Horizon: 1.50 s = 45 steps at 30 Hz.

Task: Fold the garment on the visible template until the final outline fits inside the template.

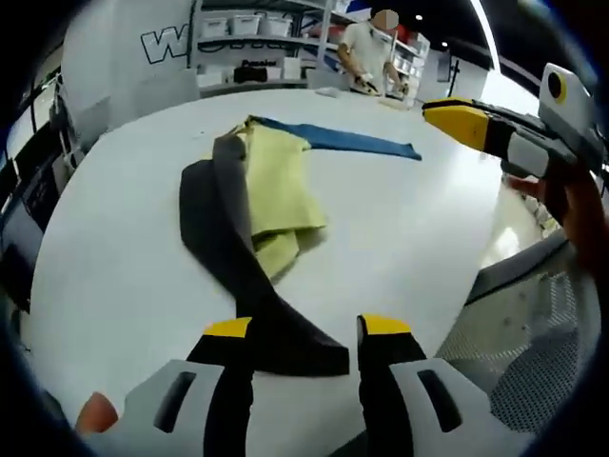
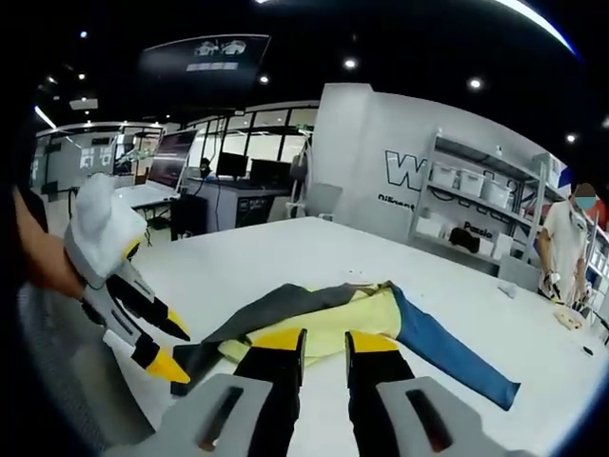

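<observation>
A garment lies loosely bunched on the white round table (image 1: 124, 257). It has a yellow middle (image 1: 276, 190), a dark grey sleeve (image 1: 219, 228) and a blue sleeve (image 1: 352, 141). The grey sleeve's end reaches in between the jaws of my left gripper (image 1: 306, 328), which stands wide open just above the table. My right gripper (image 1: 466, 124) comes in high from the right, held by a hand (image 1: 571, 205), well clear of the cloth. In the right gripper view the garment (image 2: 352, 319) lies ahead of my right gripper (image 2: 325, 341), whose jaws stand a narrow gap apart with nothing between them. The left gripper (image 2: 171, 347) hangs open at the left.
A person (image 1: 366, 52) stands at a bench beyond the table's far edge, beside shelves with white boxes (image 1: 257, 29). The same shelves (image 2: 466, 209) and desks with monitors (image 2: 176, 157) ring the room. Grey mesh fabric (image 1: 533, 324) sits close by the table's near edge.
</observation>
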Tool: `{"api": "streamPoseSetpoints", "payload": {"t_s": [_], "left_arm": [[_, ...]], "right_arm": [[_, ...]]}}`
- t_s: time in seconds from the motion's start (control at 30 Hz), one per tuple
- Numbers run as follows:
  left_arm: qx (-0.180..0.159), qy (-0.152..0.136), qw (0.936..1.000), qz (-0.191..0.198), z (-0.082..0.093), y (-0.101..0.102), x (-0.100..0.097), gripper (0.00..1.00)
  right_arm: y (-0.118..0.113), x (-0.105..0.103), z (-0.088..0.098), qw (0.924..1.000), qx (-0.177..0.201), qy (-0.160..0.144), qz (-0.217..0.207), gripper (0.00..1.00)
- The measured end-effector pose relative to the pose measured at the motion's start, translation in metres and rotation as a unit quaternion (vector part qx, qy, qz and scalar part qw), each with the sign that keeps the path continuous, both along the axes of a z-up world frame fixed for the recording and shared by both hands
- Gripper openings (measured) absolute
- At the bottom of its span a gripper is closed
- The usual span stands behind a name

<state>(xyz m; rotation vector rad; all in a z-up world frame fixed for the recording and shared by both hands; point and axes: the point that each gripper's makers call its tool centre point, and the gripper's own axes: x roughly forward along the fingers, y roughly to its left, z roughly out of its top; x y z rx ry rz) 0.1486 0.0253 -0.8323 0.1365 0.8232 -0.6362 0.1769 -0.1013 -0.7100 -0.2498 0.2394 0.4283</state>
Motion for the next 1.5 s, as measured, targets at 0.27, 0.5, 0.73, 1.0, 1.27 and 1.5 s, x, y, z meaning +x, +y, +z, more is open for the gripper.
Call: {"api": "streamPoseSetpoints", "payload": {"t_s": [0.27,0.5,0.73,1.0,1.27,1.5], "left_arm": [[0.003,0.008,0.9995,0.030,-0.008,0.001,0.013,0.30],[0.022,0.023,0.9991,0.029,-0.021,0.000,0.015,0.20],[0.035,0.016,0.9989,0.027,-0.020,0.008,0.017,0.00],[0.033,0.004,0.9989,0.033,-0.011,0.017,0.019,0.00],[0.013,-0.005,0.9989,0.044,0.000,0.023,0.024,0.00],[-0.008,-0.017,0.9983,0.055,0.010,0.025,0.029,0.00]], "right_arm": [[-0.001,0.002,-0.001,1.0000,0.002,0.001,0.003,0.14],[0.003,0.001,-0.002,1.0000,0.001,0.003,0.009,0.14],[0.001,0.002,-0.003,0.9999,0.005,0.006,0.007,0.14],[0.004,0.002,-0.015,0.9992,0.007,0.036,0.017,0.15],[0.014,0.018,-0.046,0.9934,-0.009,0.102,0.051,0.14],[0.015,0.039,-0.089,0.9847,-0.041,0.158,0.061,0.13]]}}
